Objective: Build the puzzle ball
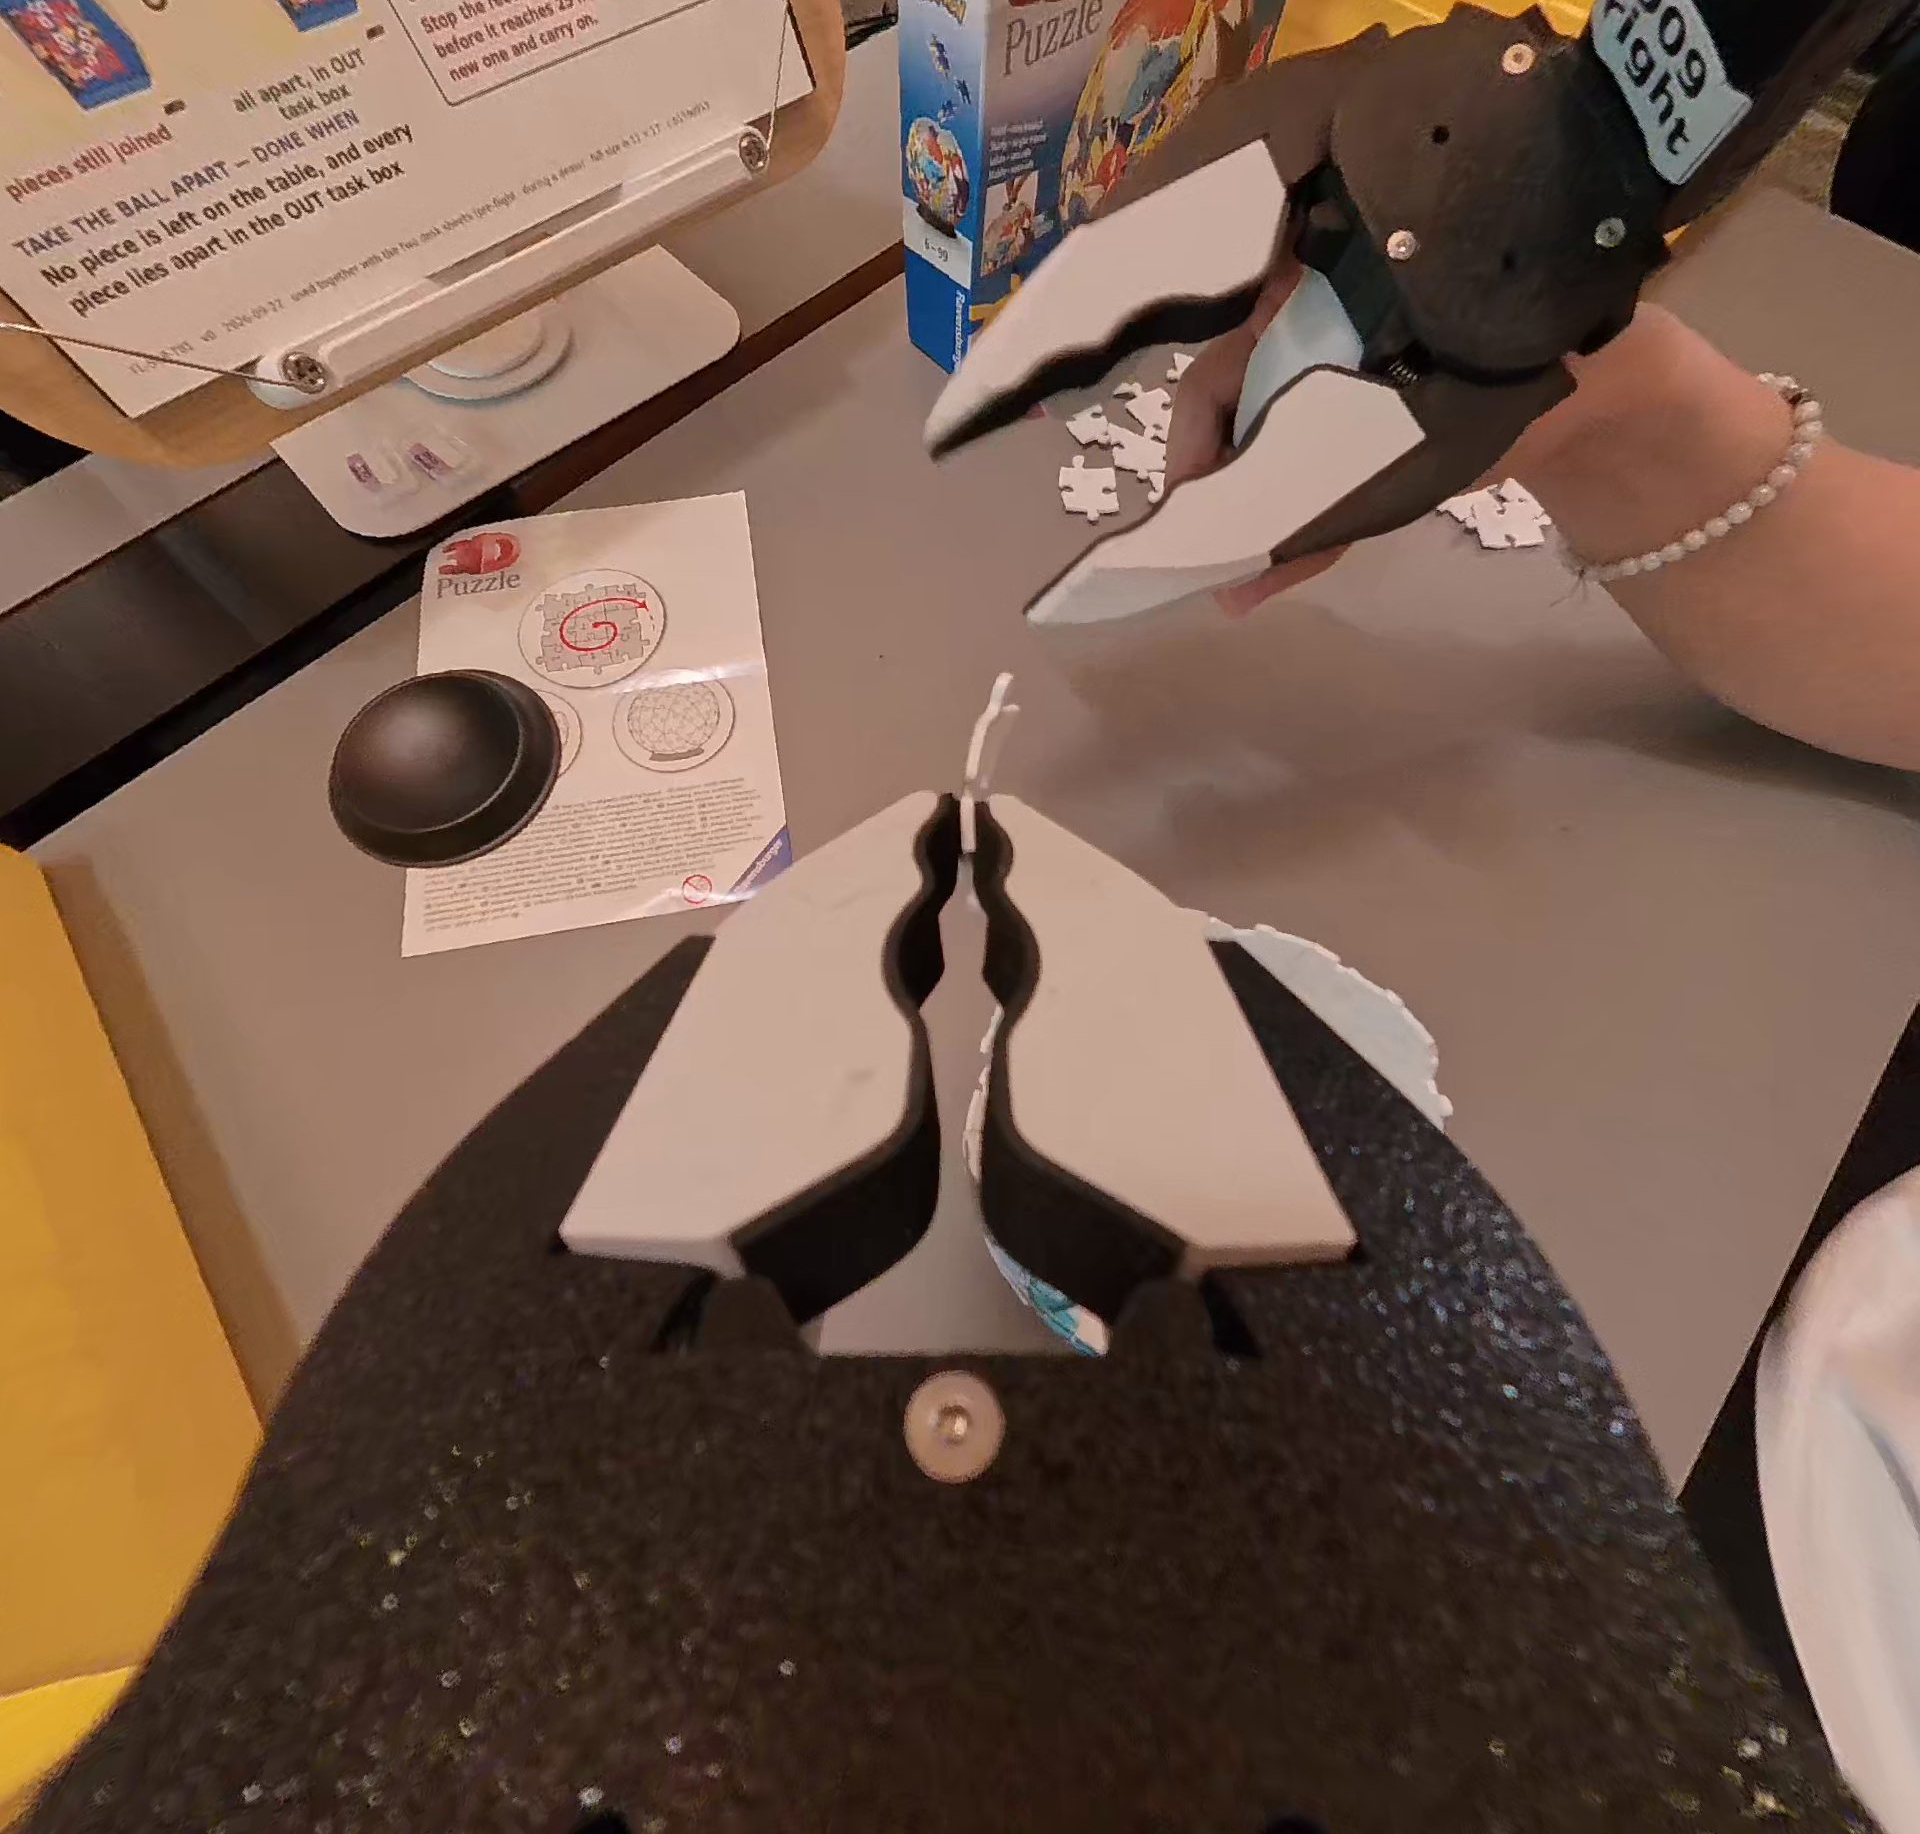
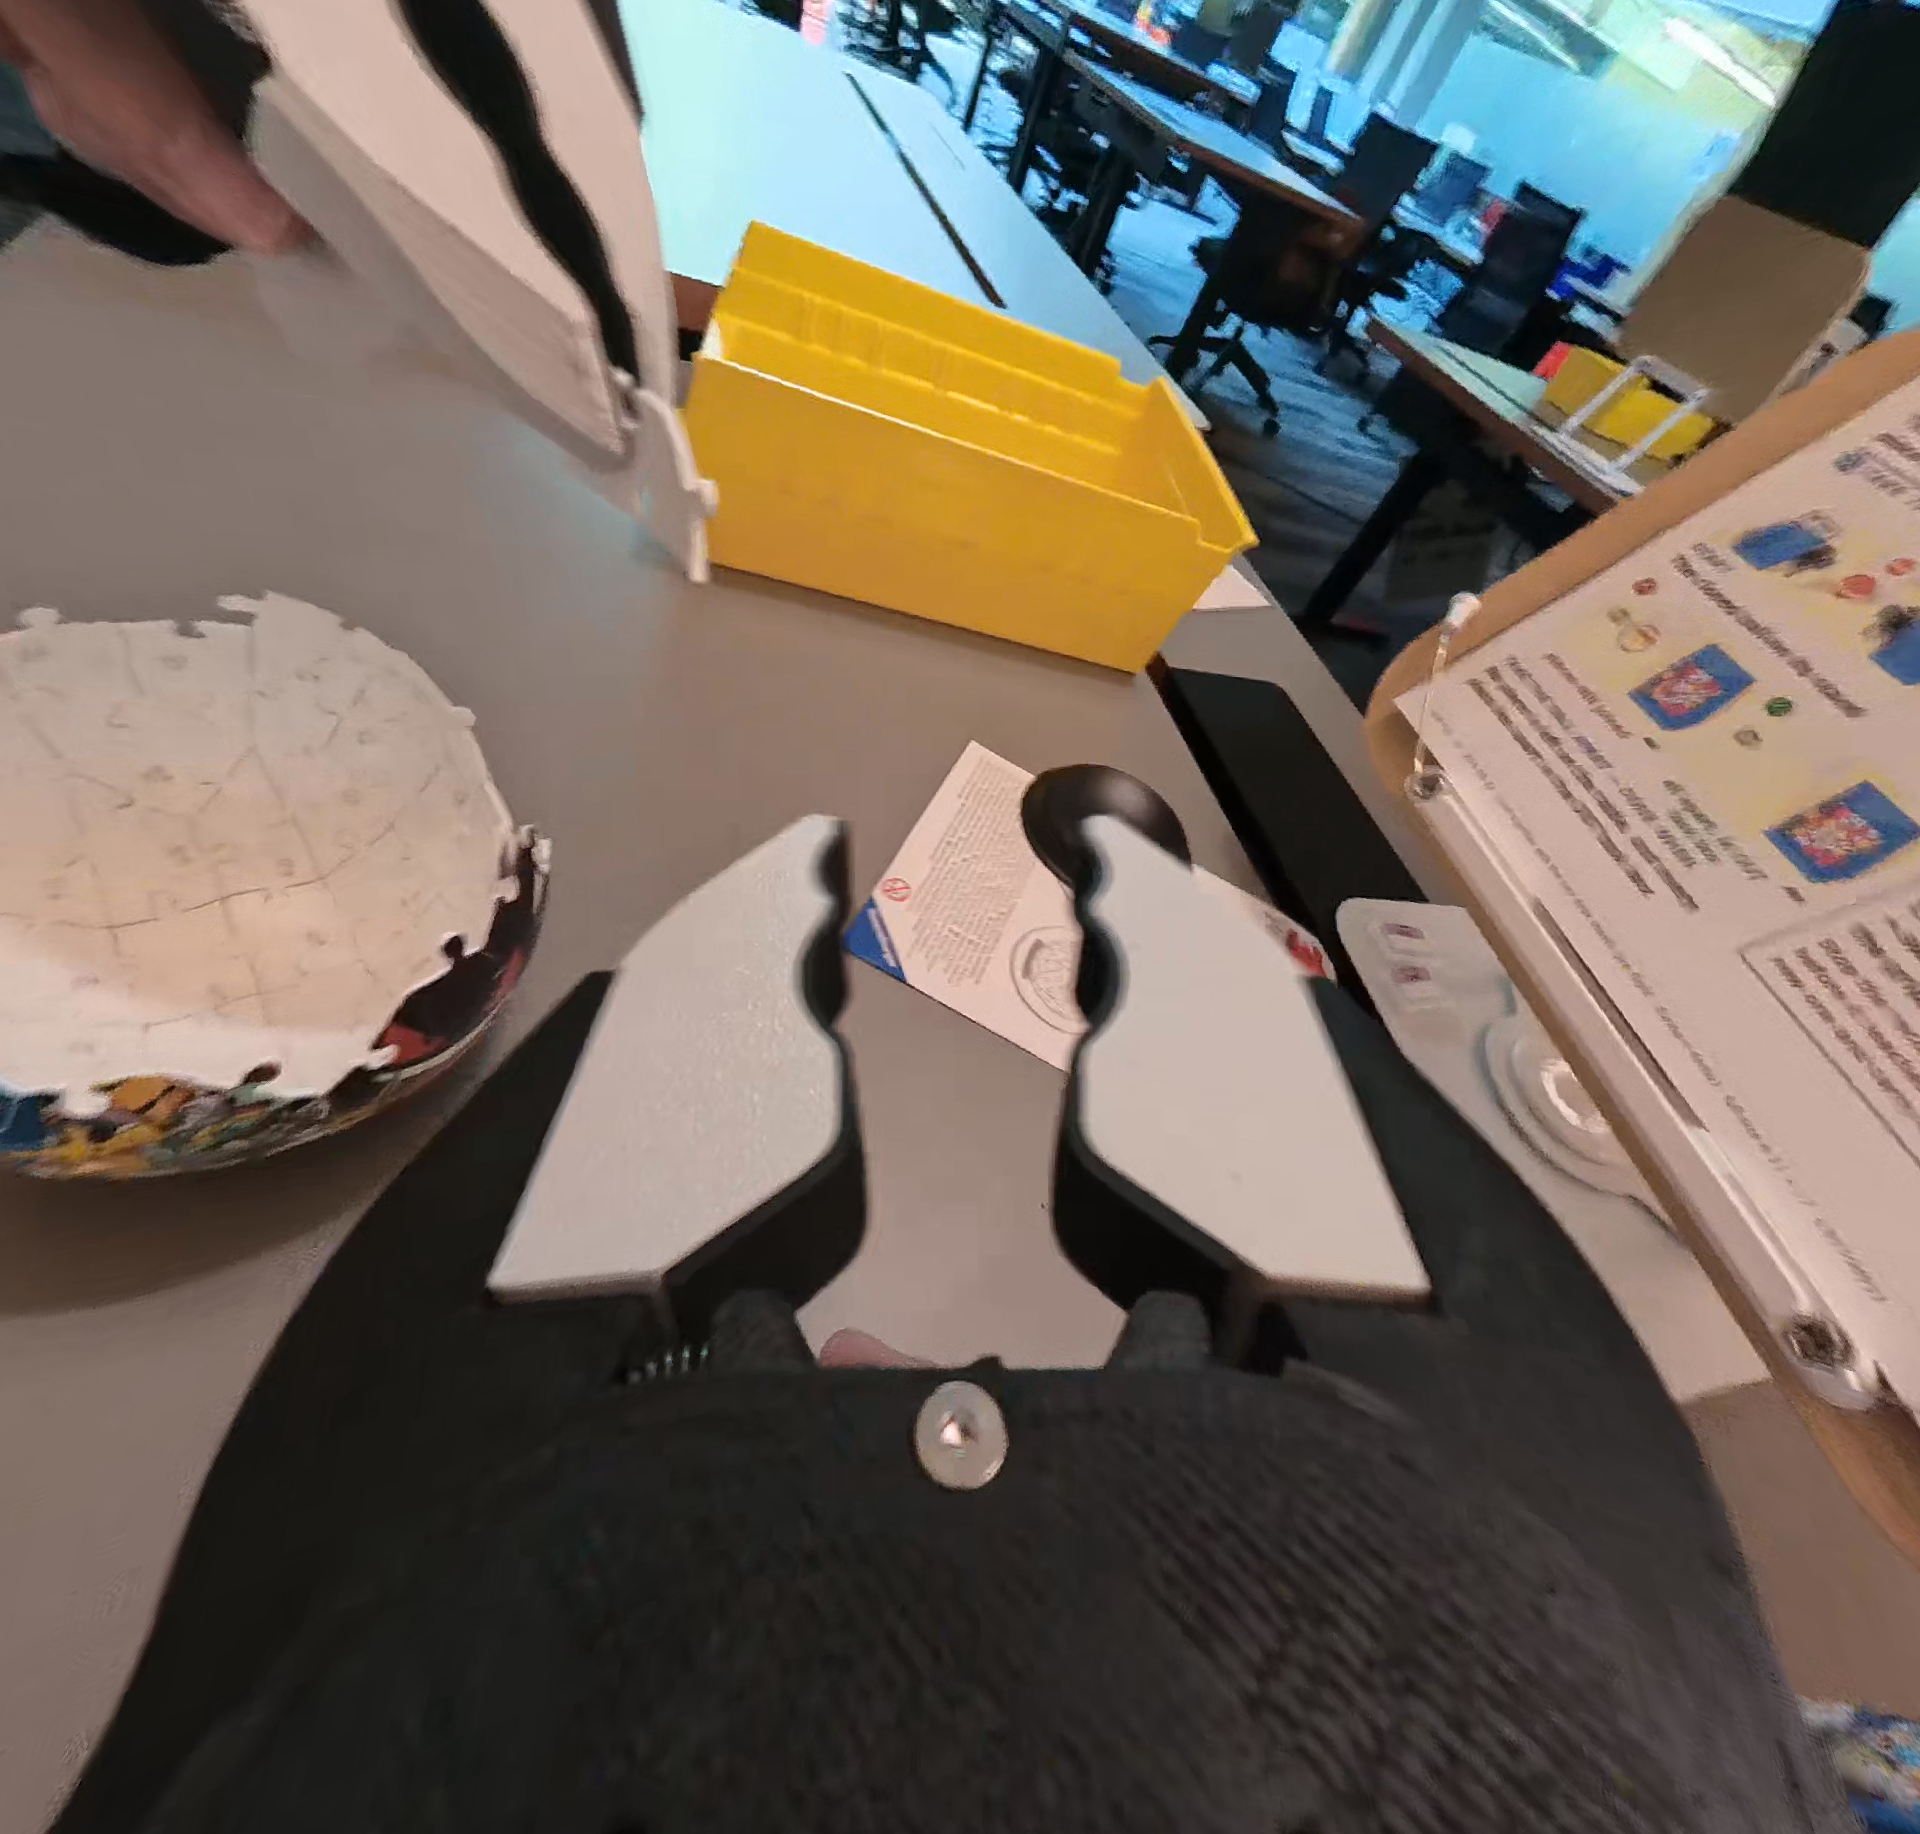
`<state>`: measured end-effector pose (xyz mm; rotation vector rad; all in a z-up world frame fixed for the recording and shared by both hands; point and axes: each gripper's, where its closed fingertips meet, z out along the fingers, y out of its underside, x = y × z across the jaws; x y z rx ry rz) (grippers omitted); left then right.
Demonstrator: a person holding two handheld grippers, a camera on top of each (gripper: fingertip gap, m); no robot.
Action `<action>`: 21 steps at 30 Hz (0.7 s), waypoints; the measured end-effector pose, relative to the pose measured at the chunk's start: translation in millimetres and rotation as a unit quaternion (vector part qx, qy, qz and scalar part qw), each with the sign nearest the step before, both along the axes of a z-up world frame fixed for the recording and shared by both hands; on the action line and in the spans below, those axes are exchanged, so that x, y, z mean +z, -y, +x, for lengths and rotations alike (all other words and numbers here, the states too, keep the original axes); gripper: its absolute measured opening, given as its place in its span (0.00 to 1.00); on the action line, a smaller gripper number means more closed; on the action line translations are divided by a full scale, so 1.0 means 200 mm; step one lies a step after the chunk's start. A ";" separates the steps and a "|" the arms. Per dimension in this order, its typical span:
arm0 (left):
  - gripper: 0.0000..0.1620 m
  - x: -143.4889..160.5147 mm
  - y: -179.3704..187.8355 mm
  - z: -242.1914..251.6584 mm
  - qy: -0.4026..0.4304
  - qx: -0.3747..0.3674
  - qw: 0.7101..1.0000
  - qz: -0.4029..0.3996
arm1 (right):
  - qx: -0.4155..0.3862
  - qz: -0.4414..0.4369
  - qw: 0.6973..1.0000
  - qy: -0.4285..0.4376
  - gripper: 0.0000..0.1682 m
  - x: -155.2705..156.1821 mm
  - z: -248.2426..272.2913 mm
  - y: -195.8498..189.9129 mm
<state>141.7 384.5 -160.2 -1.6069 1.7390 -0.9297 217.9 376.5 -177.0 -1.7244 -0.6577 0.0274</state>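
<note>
My left gripper (image 1: 971,808) is shut on a white puzzle piece (image 1: 985,735) that sticks out edge-on past the fingertips. In the right wrist view, the left gripper (image 2: 623,402) holds that piece (image 2: 670,496) above the table, beyond the half-built puzzle ball (image 2: 239,849). The ball is an open bowl, white inside and printed outside. Its rim (image 1: 1340,1015) shows beside my left gripper's right finger. My right gripper (image 2: 966,849) is open and empty; it also shows in the left wrist view (image 1: 987,527). Loose white pieces (image 1: 1122,444) lie behind it.
A black ball stand (image 1: 447,766) sits on a leaflet (image 1: 603,828). A puzzle box (image 1: 997,122) stands at the back. An instruction board (image 1: 364,122) on a stand is close by. A yellow bin (image 2: 966,475) sits near the table's far edge. The left gripper's tips are roughly 9 cm from the right gripper's.
</note>
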 end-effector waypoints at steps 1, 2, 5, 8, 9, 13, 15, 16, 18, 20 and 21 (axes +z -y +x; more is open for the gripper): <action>0.01 0.00 0.00 0.00 0.000 0.000 1.000 -0.002 | 0.033 -0.002 0.999 0.011 0.17 -0.01 -0.04 0.03; 0.01 0.00 0.00 0.00 0.000 -0.001 1.000 -0.004 | 0.054 -0.002 0.998 0.015 0.13 -0.01 -0.06 0.04; 0.01 -0.01 0.01 0.00 -0.001 -0.002 1.000 -0.006 | 0.054 0.000 0.999 -0.001 0.00 0.00 -0.07 0.04; 0.01 -0.02 0.01 -0.01 -0.006 -0.005 1.000 -0.009 | 0.012 -0.010 0.999 -0.048 0.22 0.02 -0.02 0.00; 0.01 -0.02 0.02 -0.01 -0.008 -0.006 1.000 -0.011 | -0.001 -0.013 0.998 -0.065 0.25 0.02 0.00 -0.01; 0.01 -0.03 0.02 -0.01 -0.009 -0.008 1.000 -0.010 | 0.050 -0.107 0.983 -0.139 0.33 -0.05 -0.06 0.02; 0.01 -0.02 0.02 -0.01 -0.009 -0.008 1.000 -0.011 | 0.058 -0.082 0.981 -0.169 0.32 -0.02 -0.07 0.02; 0.01 -0.02 0.02 -0.01 -0.008 -0.008 1.000 -0.011 | 0.054 -0.063 0.980 -0.180 0.35 0.01 -0.06 0.01; 0.01 -0.02 0.02 -0.01 -0.007 -0.008 1.000 -0.011 | 0.046 -0.034 0.980 -0.188 0.35 0.05 -0.04 0.00; 0.01 -0.02 0.02 -0.01 -0.007 -0.008 1.000 -0.011 | 0.072 -0.045 0.980 -0.178 0.37 0.04 -0.06 0.04; 0.01 -0.02 0.02 -0.01 -0.008 -0.008 1.000 -0.012 | 0.080 -0.050 0.979 -0.178 0.62 0.04 -0.06 0.04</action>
